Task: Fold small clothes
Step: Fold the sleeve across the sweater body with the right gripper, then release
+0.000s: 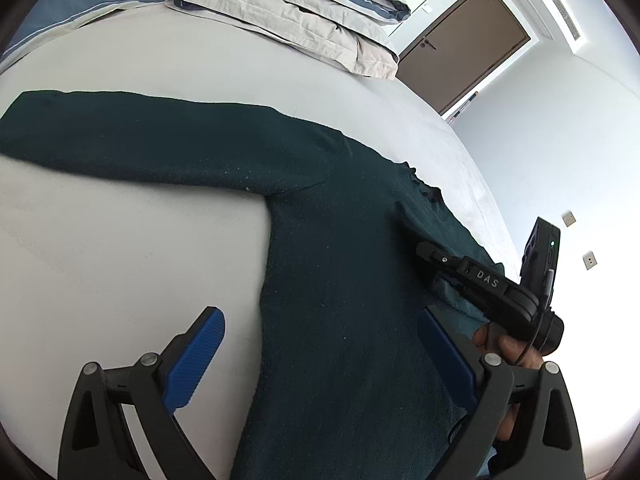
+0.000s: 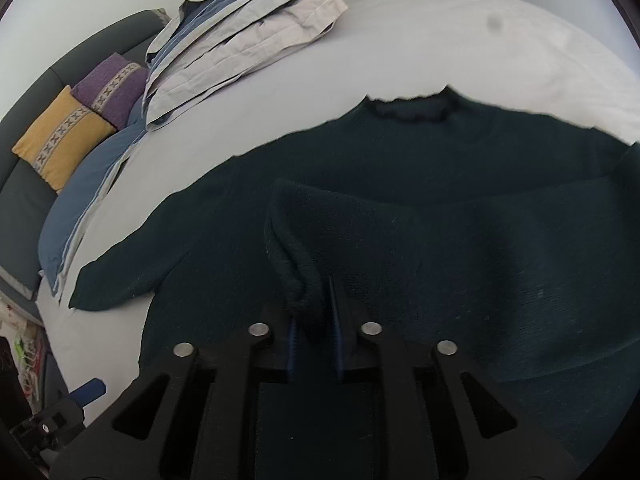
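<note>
A: White walls and a brown door (image 1: 464, 44) are closing off the room in the left wrist view, and a pale grey bed sheet (image 1: 120, 240) is carrying a dark green knitted sweater (image 1: 340, 260). It is lying flat, one long sleeve (image 1: 140, 136) stretching out to the left. The left hand-held gripper (image 1: 320, 360) is hanging over the sweater's side edge with its blue pads (image 1: 196, 360) spread wide and nothing between them.

B: And the black hand-held gripper on the right of that view?

A: That is the right hand-held gripper (image 1: 480, 284), held in a hand (image 1: 504, 348) and reaching in over the body of the sweater.

B: Moving to the right wrist view, the folded striped duvet (image 2: 240, 32) and the yellow and purple cushions (image 2: 80, 128) are sitting at the far side of the bed. The right sleeve cuff (image 2: 296, 272) is lying across the chest, its end sitting between the pads of the right hand-held gripper (image 2: 314, 336). Those jaws are standing partly apart, and I am not seeing them press on the knit.

A: So the first sleeve fold is looking laid, I'd judge. The outstretched left sleeve is calling for the same: gripping its cuff and carrying it over the chest. The wool is looking thick and fuzzy, with a ruffled collar (image 2: 412, 108).
</note>
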The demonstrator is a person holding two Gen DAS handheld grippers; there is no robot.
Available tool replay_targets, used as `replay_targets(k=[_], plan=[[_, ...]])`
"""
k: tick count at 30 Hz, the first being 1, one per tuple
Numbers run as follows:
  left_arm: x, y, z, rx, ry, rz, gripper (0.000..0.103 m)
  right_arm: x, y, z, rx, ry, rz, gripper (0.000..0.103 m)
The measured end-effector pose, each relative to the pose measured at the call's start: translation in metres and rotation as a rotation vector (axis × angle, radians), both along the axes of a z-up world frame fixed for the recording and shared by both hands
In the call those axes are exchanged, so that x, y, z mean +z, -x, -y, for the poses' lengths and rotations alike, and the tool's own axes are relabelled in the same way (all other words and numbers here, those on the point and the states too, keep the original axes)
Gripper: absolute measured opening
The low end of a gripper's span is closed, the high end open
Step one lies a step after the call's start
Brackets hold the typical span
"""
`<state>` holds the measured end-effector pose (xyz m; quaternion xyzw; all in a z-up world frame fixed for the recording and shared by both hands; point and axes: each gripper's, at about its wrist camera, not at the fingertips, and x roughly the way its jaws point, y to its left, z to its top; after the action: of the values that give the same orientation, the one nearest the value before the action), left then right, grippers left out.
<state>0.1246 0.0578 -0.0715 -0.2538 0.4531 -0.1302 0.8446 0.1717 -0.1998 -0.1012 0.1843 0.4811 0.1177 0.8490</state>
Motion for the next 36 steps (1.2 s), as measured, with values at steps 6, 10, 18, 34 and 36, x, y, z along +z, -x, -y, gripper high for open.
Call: replay_targets(k=[6, 10, 18, 34, 36], plan=[[-0.001, -0.035, 0.031, -0.054, 0.018, 0.000, 0.099, 0.005, 0.043, 0.038, -0.072, -0.092, 0.056, 0.056], [-0.004, -0.072, 0.069, -0.103, -0.016, -0.014, 0.093, 0.032, 0.081, 0.105, -0.137, -0.113, 0.093, 0.056], [-0.030, -0.147, 0.124, -0.153, -0.137, -0.098, 0.071, 0.067, 0.110, 0.204, -0.284, -0.114, 0.154, 0.056], [-0.021, -0.149, 0.160, -0.231, -0.284, 0.015, 0.009, 0.059, 0.120, 0.281, -0.390, -0.077, 0.115, 0.056], [-0.011, -0.145, 0.154, -0.224, -0.267, 0.060, 0.009, 0.064, 0.115, 0.296, -0.423, -0.050, 0.126, 0.056]])
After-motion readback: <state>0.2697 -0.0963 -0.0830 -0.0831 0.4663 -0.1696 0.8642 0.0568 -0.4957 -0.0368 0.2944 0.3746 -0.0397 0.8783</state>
